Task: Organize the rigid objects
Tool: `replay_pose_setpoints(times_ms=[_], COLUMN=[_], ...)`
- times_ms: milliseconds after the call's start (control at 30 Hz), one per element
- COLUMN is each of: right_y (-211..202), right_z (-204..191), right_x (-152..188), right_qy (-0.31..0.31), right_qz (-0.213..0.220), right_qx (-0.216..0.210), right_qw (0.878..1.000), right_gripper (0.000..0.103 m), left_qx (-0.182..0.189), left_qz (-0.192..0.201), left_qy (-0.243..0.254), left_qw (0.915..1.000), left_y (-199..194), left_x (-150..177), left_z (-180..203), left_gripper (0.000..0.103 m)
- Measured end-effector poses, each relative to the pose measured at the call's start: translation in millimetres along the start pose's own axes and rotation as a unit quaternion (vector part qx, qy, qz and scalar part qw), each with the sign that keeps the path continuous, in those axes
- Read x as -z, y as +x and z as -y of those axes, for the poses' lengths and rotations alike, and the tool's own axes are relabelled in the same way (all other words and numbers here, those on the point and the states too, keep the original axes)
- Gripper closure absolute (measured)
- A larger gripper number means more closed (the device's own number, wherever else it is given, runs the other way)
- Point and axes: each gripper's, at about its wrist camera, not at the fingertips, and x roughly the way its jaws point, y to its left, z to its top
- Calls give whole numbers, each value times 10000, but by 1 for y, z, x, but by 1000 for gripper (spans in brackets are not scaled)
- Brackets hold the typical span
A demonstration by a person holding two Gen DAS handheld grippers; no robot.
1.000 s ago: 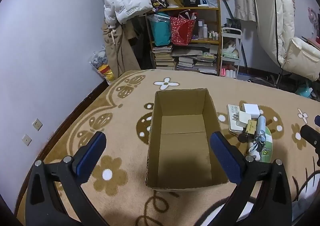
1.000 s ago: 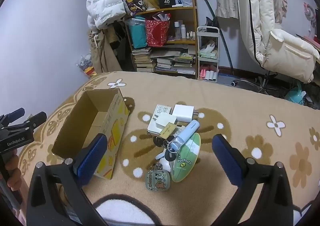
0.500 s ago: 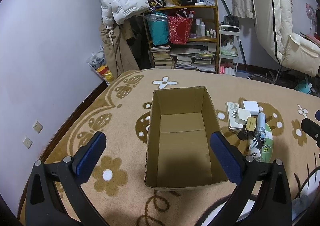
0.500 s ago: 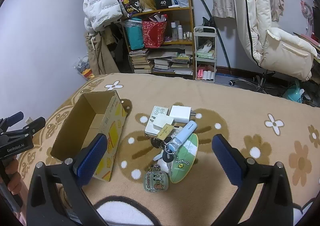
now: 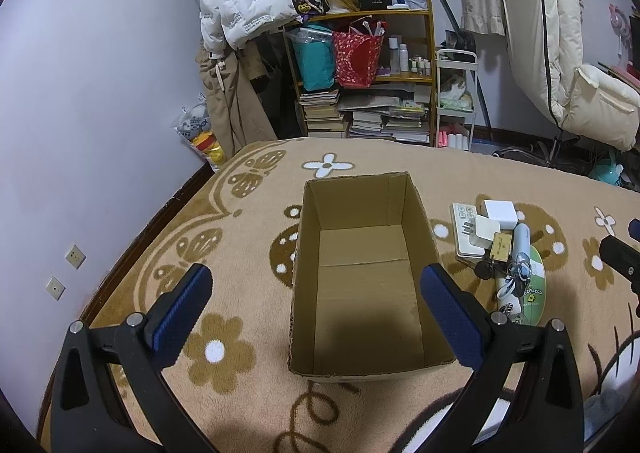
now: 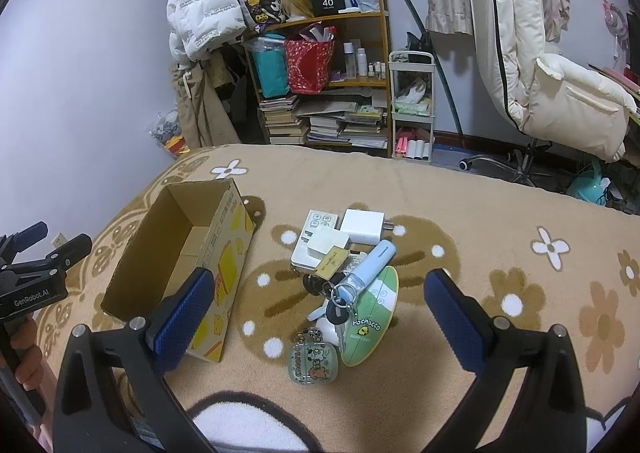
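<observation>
Cardboard box (image 5: 362, 285) bare inside, left view only; right view alone shows keychain (image 6: 314, 359). Left gripper (image 5: 316, 309), right gripper (image 6: 318, 317) spread, holding nothing.

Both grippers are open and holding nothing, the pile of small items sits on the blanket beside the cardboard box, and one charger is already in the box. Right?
Not quite: the cardboard box is empty, as the left wrist view shows straight down to its bare floor. The white charger lies with the pile on the blanket. The left gripper and right gripper are open, holding nothing.
</observation>
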Motion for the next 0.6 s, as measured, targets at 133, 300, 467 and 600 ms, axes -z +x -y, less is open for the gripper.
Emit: replay_pose_setpoints(times_ms=[133, 300, 467, 600], right_y=[0, 0, 0, -1], right_z=[0, 0, 0, 0], right_x=[-1, -1, -1, -2], right_qy=[5, 7, 5, 4], right_qz=[-13, -12, -22, -25], right_qx=[-5, -1, -14, -9], right_qw=[10000, 10000, 10000, 10000], right_gripper=[0, 0, 0, 0], left_qx=[8, 11, 1, 6], left_qz=[-8, -11, 25, 20], left_qy=[3, -1, 14, 19], left_qw=[10000, 10000, 10000, 10000], left_y=[0, 0, -1, -1], left_x=[0, 0, 0, 0], left_z=[0, 0, 0, 0], left_gripper=[0, 0, 0, 0])
